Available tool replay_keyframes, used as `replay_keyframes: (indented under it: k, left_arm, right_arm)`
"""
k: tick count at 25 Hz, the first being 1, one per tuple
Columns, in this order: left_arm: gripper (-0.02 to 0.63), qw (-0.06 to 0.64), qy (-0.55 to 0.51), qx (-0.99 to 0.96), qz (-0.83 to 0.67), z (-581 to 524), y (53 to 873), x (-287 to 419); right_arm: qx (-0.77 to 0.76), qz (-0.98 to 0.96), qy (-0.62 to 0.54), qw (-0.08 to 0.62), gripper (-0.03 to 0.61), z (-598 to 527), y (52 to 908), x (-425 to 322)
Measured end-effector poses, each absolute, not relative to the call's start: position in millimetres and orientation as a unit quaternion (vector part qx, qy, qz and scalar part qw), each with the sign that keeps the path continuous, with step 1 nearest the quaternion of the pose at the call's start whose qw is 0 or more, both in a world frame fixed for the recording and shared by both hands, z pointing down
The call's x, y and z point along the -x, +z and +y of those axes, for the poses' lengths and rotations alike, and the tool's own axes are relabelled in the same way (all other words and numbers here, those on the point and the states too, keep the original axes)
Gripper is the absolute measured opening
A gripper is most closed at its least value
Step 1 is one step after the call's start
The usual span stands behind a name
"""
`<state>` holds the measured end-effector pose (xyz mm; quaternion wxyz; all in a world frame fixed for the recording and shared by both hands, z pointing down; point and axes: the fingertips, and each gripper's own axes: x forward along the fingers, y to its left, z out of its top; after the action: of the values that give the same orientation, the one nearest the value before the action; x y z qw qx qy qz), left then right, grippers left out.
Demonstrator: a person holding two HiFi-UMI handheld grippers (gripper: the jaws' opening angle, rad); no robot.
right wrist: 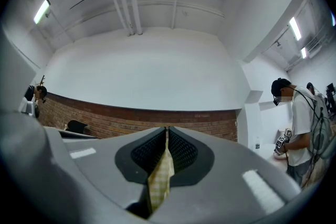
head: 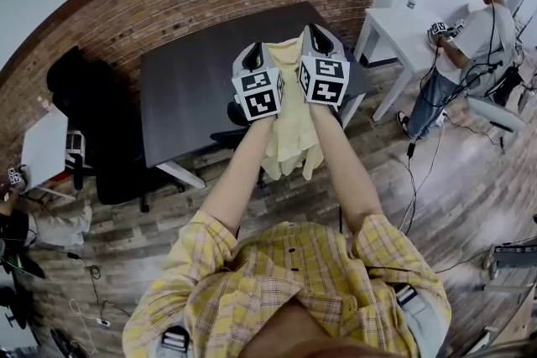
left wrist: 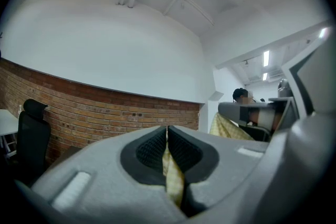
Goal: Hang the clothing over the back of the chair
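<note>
Your left hand-held gripper [head: 254, 50] and right hand-held gripper [head: 319, 33], raised side by side, each pinch the yellow checked clothing [head: 289, 134], which hangs below them. Grip firmly, spread them so the cloth opens, then carry it to the black chair [head: 88, 109], well left of them.

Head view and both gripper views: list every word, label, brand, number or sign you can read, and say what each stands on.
No words, brands or numbers can be read in any view.
The cube on the left gripper and the cube on the right gripper: black-and-white square patterns only, no letters.
The clothing: yellow checks, no label showing.
</note>
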<state>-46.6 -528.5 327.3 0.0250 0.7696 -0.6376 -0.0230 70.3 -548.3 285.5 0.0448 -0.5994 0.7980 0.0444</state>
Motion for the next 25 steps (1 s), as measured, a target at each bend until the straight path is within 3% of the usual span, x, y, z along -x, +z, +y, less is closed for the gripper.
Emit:
replay_keyframes:
  k: [9,11,25]
  left_arm:
    - [0.018,0.037,-0.006,-0.764,-0.644,-533,345,46]
    - [0.045,0.036,-0.009,-0.763,-0.646,-532,344,48]
    - [0.049,0.025,-0.010,-0.765,-0.643,-506,334,48]
  right_arm:
    - [0.590,0.807,0.013,0.022,0.047,-555,309,-67]
    - [0.586,0.810,0.006,0.019,0.057,-555,313,-66]
    - [0.576,0.817,0.015,0.032,0.058,-526,304,-63]
